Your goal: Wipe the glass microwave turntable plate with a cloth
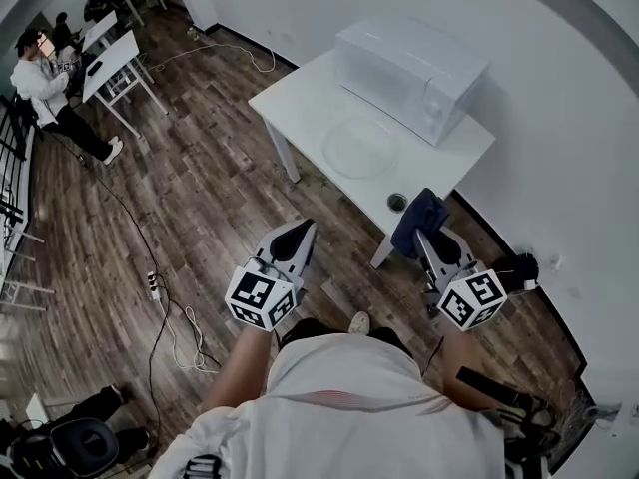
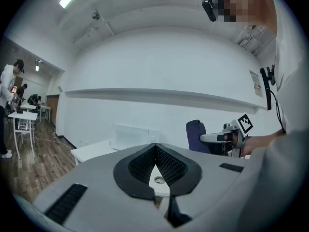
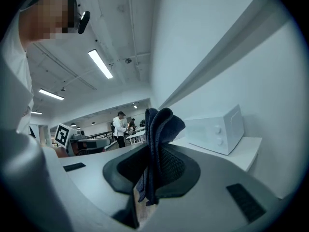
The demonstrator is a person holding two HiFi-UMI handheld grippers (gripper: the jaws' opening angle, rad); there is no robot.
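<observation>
Can barely trace the plate (image 1: 360, 148), see-through against the white table (image 1: 300, 93). Cannot tell what the small round thing (image 1: 397, 203) by the table's near edge is. From the head view, cannot see the jaw tips of the right gripper (image 1: 429, 239), covered by the cloth (image 1: 417, 218). In the right gripper view, cannot follow where its jaws meet, lost behind the folds. Cannot make out the items on the far desk (image 1: 110, 53).

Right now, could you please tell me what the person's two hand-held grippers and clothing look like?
The left hand-held gripper and the right hand-held gripper both have smooth light-grey bodies that taper to black ribbed pads. Each carries a cube with black-and-white square markers at its rear. The person wears a white top.
</observation>
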